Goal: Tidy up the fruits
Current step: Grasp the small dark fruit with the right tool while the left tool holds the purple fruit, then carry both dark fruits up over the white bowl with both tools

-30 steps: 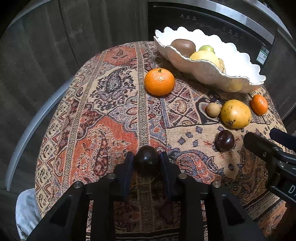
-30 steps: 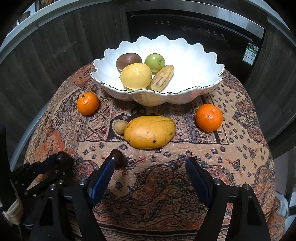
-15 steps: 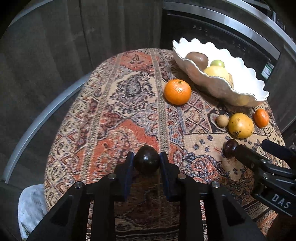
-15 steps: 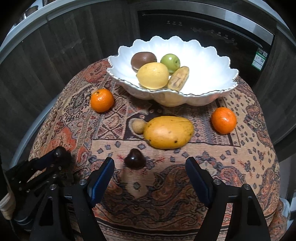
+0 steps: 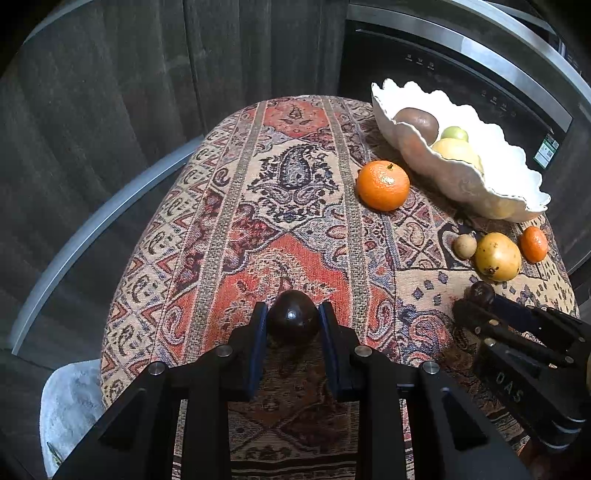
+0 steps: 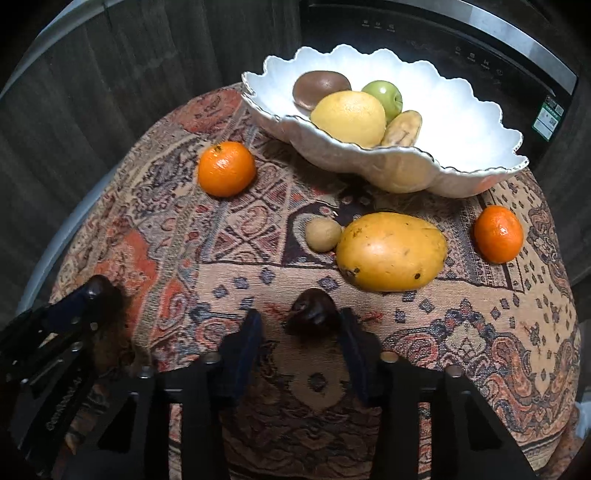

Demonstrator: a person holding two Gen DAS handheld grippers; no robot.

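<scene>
My left gripper (image 5: 293, 325) is shut on a dark purple round fruit (image 5: 293, 317) and holds it above the patterned cloth. My right gripper (image 6: 301, 328) is open, its fingers on either side of a second dark fruit (image 6: 313, 312) that lies on the cloth; the right finger is close to it. A white scalloped bowl (image 6: 402, 170) at the back holds a kiwi (image 6: 320, 88), a yellow citrus (image 6: 349, 118), a green apple (image 6: 384, 96) and a small banana-like fruit (image 6: 402, 128). On the cloth lie a mango (image 6: 391, 251), a small tan fruit (image 6: 323, 234) and two tangerines (image 6: 226, 168) (image 6: 498, 234).
The table is round, draped in a patterned cloth (image 5: 280, 206) that falls away at the edges. A dark oven front (image 6: 443, 33) stands behind the bowl, dark wood panels to the left. The left gripper shows at the right wrist view's lower left (image 6: 88, 299).
My left gripper has lifted and drawn back with the dark fruit. My right gripper has moved forward around the second dark fruit and its fingers have narrowed.
</scene>
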